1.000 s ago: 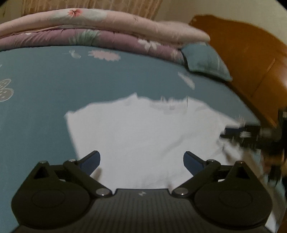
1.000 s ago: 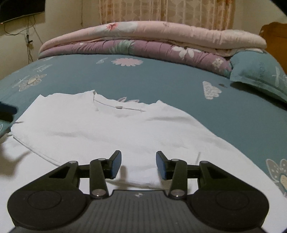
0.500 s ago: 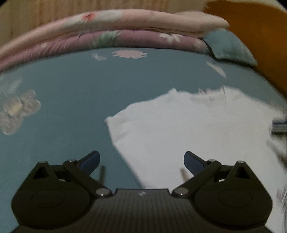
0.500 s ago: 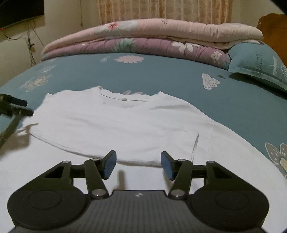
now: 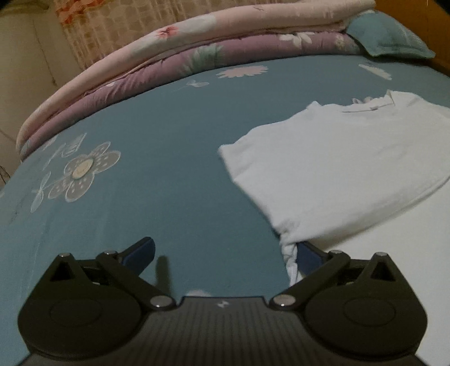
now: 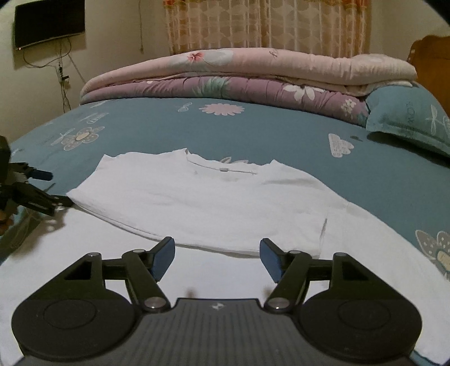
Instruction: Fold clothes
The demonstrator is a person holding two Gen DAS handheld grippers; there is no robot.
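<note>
One white T-shirt [image 6: 213,202] lies on the near half of your teal bedsheet [image 6: 281,135], top portion folded down. Your left gripper [image 5: 225,254] gapes, empty, at its left edge; your right gripper [image 6: 216,257] is opening, nothing between. Two folded quilts [image 6: 239,76] and one pillow [image 6: 407,118] sit far.

- The T-shirt [image 6: 202,202] lies flat on the bed [image 6: 281,140], its upper part folded down over the lower, collar toward the far side.
- Behind it, along the bed's far edge, two folded quilts [image 6: 239,76] are stacked one on the other.
- A pillow [image 6: 407,118] sits at their right end, before the headboard [image 6: 430,62].
- The left gripper [image 5: 225,254] is at the shirt's left edge, a bunched corner beside its right finger.
- The right gripper [image 6: 216,256] is over the shirt's near part.
- A curtain [image 6: 267,25] hangs behind the quilts, a screen [image 6: 49,24] on the wall to the left.
</note>
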